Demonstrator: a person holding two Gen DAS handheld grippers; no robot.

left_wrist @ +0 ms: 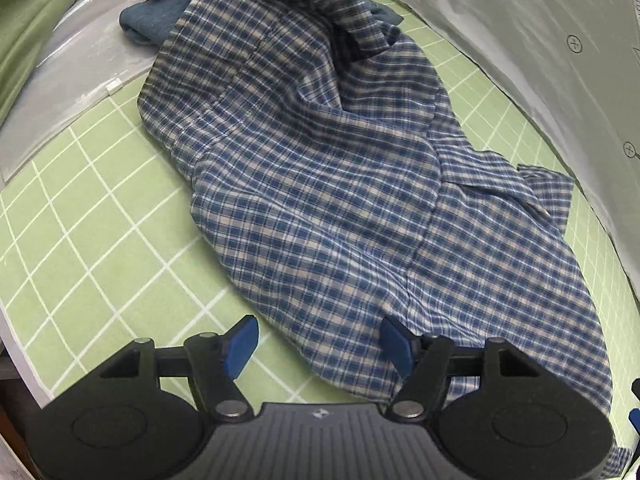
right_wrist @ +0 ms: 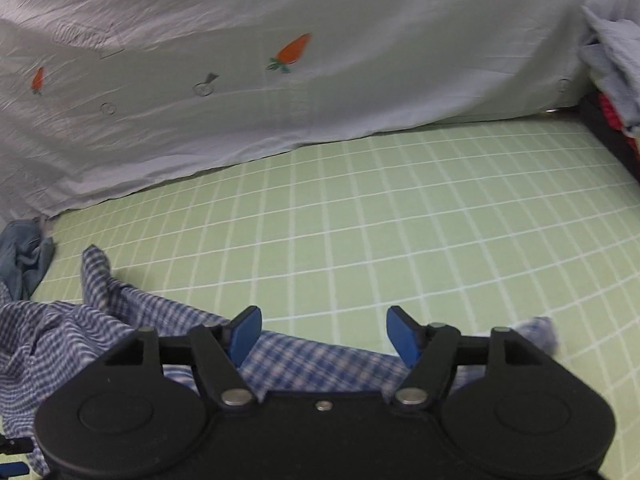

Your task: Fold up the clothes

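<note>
While lying rumpled across green grid mat point(left_wrist: 92, 216), plaid shirt point(left_wrist: 320, 184) is reaching toward mat's far edge, its top draping over folded dark blue cloth point(left_wrist: 148, 24). Left gripper point(left_wrist: 318, 346) is hovering over shirt's near hem, jaws wide, nothing between. Right gripper point(right_wrist: 324, 336) is hanging over shirt's edge, jaws wide, empty. White carrot-print sheet point(right_wrist: 240, 40) is bordering mat's far edge.

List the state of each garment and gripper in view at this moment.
Plaid shirt: crumpled, spread unfolded on the green grid mat, not held.
Dark blue garment: folded, partly under the shirt's far end.
White carrot-print sheet: draped beyond the mat.
Left gripper: open, above the shirt's near edge.
Right gripper: open, empty.
</note>
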